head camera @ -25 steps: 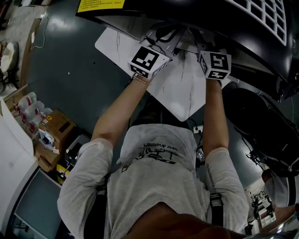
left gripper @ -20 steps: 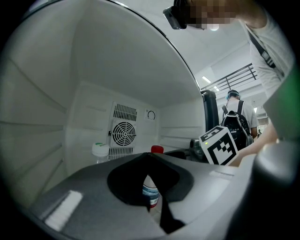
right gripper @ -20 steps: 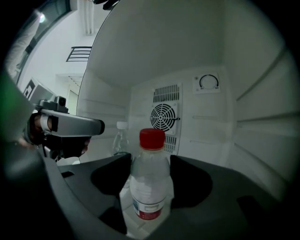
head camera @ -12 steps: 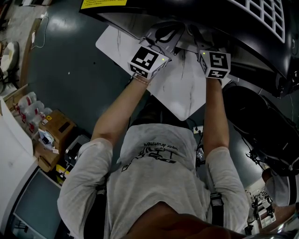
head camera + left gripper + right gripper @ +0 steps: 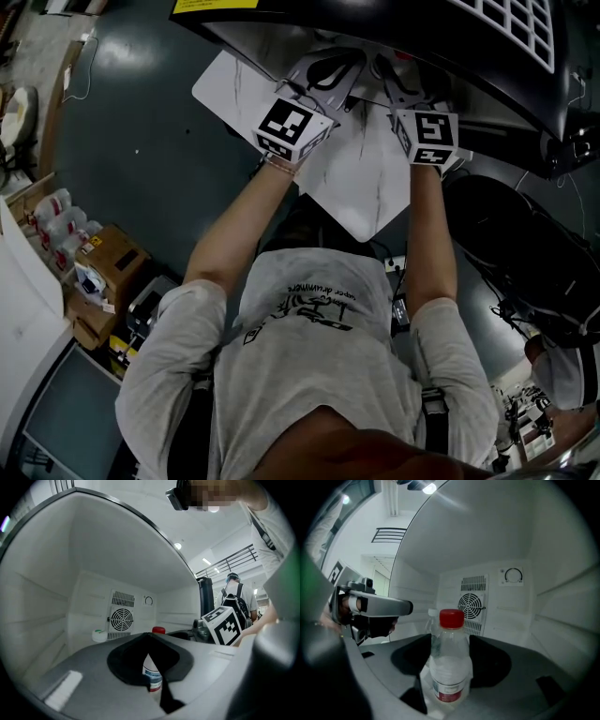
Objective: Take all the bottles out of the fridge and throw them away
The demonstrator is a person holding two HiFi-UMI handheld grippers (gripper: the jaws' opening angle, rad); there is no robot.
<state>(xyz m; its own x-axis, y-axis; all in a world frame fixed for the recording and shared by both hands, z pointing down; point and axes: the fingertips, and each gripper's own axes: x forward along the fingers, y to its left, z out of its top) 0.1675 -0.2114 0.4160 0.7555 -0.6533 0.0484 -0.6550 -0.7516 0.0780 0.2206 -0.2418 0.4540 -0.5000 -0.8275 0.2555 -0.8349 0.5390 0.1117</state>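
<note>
- I count two tools, one in each hand, both reaching into the one fridge [image 5: 93, 564]. Its inside is white, with a single round fan grille [image 5: 121, 619] on the back wall. In the head view the fridge stands on a white, veined counter [image 5: 366, 178].
- In the left gripper view I can make out three bottle parts. From the left they are a pale cap [image 5: 99, 634] with a green top just beside the grille, a blue-labelled bottle [image 5: 152, 674], and a red cap [image 5: 158, 630] showing over the jaw tops.
- I cannot tell whether the red cap belongs to the blue-labelled bottle or to one behind it.
- The left tool [image 5: 148, 639] has its jaws brought together. The tips meet at the top and only a thin slit is left lower down.
- The blue-labelled bottle shows through that slit, standing beyond the jaws on the fridge floor. The left tool holds nothing.
- In the right gripper view I count two bottles. A red-capped bottle [image 5: 450, 663] with a red label stands upright in front, and a clear bottle [image 5: 433, 620] with a pale cap stands just behind it to the left.
- The right tool [image 5: 449, 641] has its jaws apart by that bottle's width. The red-capped bottle stands between them with a dark pad against each side, so I read it as gripped, deep inside the fridge in front of the grille.
</note>
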